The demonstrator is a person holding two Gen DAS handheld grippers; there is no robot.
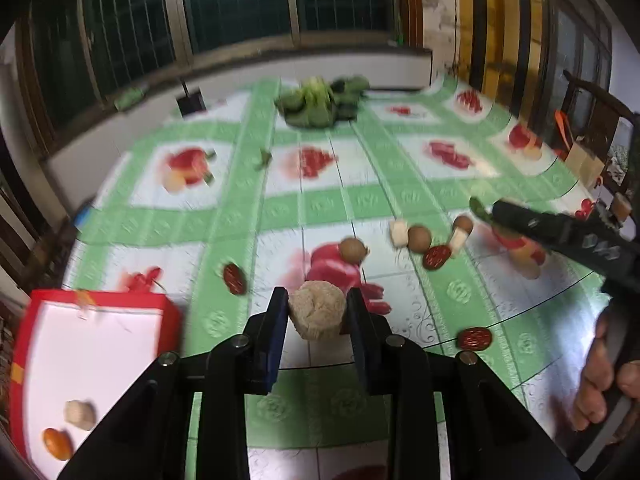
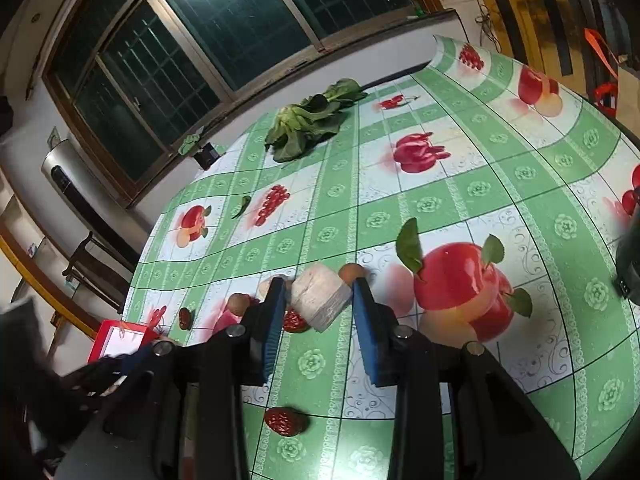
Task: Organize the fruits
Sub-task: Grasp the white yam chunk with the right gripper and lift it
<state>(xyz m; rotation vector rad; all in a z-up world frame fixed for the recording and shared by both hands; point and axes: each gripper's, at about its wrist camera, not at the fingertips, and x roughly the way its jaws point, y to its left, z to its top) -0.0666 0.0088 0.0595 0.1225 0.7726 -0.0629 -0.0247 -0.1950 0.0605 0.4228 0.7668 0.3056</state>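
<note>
text: none legible — labels: none | tablecloth (image 2: 460, 208): printed fruit and flower motifs only — no words

Greens (image 1: 320, 100) at table (image 1: 460, 292) far edge; box (image 1: 96, 368) left.

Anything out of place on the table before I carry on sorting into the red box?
Yes: a bunch of leafy greens lies at the far edge, and a loose leaf sits alone mid-table, though the job concerns fruit. The dates lie scattered apart.
</note>
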